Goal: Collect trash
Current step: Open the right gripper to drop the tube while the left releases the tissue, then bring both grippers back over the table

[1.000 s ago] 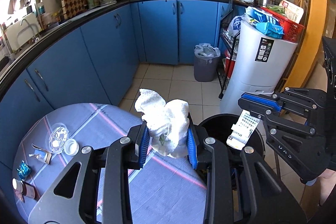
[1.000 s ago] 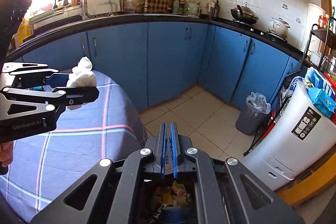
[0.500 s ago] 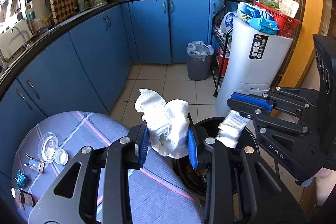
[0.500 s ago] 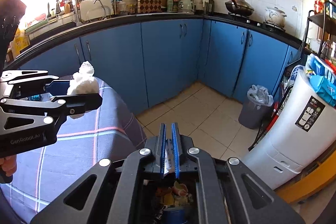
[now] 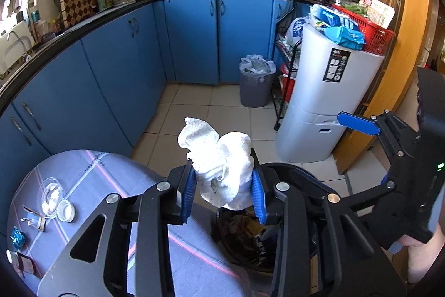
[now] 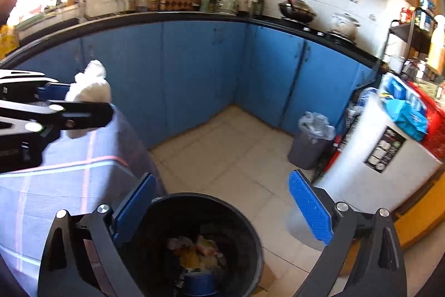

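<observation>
Jaws of the left gripper [image 5: 224, 192] are easing apart, yet the blue pads still press both sides of a crumpled white paper towel [image 5: 221, 164], which stands up between them. Jaws of the right gripper [image 6: 222, 209] are swinging wide with nothing between them. Straight below the right gripper sits a black bin [image 6: 236, 216], with wrappers and scraps [image 6: 198, 248] at the bottom. The left gripper holds the towel at the near rim of that bin, over the edge of a round table [image 5: 91, 166] with a blue plaid cloth. On the table's far side lie a small glass dish [image 5: 51, 192], a white lid [image 5: 66, 210] and a blue foil wrapper [image 5: 17, 238]. A grey bin [image 5: 256, 85] stands by the blue cabinets [image 5: 192, 38].
</observation>
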Action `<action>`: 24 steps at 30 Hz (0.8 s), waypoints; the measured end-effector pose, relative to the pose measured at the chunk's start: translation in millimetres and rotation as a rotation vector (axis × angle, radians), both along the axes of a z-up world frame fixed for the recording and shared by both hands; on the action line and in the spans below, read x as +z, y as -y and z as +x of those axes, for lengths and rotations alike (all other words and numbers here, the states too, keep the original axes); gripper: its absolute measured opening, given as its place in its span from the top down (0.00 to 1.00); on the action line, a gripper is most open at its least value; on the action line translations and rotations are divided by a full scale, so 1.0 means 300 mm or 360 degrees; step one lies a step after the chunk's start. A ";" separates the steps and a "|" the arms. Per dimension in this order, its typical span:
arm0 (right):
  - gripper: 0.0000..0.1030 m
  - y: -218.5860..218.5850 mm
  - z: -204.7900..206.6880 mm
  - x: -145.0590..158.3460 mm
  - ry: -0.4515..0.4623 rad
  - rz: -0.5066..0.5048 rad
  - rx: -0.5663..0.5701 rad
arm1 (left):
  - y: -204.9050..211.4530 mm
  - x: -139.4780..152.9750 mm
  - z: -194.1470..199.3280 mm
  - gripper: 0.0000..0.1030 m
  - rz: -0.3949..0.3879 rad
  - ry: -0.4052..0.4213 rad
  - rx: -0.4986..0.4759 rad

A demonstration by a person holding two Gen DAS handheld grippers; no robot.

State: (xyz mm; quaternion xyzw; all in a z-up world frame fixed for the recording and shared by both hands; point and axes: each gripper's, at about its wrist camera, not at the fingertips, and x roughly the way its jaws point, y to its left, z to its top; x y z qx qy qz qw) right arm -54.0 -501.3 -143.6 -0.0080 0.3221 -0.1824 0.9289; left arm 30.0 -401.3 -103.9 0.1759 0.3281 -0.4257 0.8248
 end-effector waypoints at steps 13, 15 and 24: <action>0.09 0.100 -0.055 -0.003 0.0012 0.0083 -0.0179 | 0.042 0.038 -0.022 0.03 -0.0076 0.0084 0.0005; 0.09 0.063 -0.034 0.001 0.0026 0.0078 -0.0119 | 0.003 0.034 0.008 0.03 -0.0074 0.0071 0.0061; 0.09 -0.283 0.181 -0.009 0.0007 0.0110 0.0328 | -0.370 0.021 0.151 0.03 0.0003 0.0206 0.0485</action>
